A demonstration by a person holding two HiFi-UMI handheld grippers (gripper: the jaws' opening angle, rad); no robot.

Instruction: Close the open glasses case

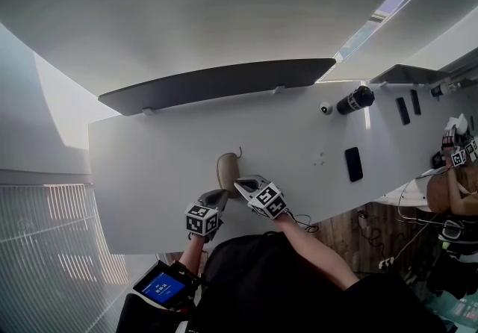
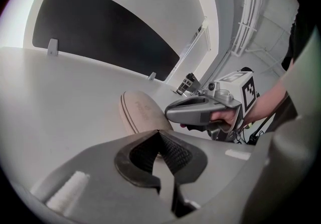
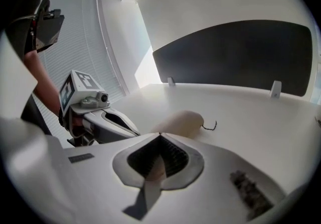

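A tan oval glasses case (image 1: 227,172) lies on the white table (image 1: 149,167) near its front edge. Its lid is down, with only a seam showing along the side (image 2: 135,113). A thin dark cord sticks out at its far end (image 3: 209,126). My left gripper (image 1: 222,193) is shut and empty, with its tip just short of the case's near end. My right gripper (image 1: 238,184) is also shut and empty, its tip beside the case's near right side. Each gripper shows in the other's view: the right gripper (image 2: 169,113) and the left gripper (image 3: 136,132).
A dark panel (image 1: 216,85) runs along the table's back edge. A black phone (image 1: 353,163), a black cylinder (image 1: 355,100) and a small white device (image 1: 326,107) lie to the right. A blue-screened device (image 1: 163,287) hangs below the front edge. Another person (image 1: 455,190) sits at the far right.
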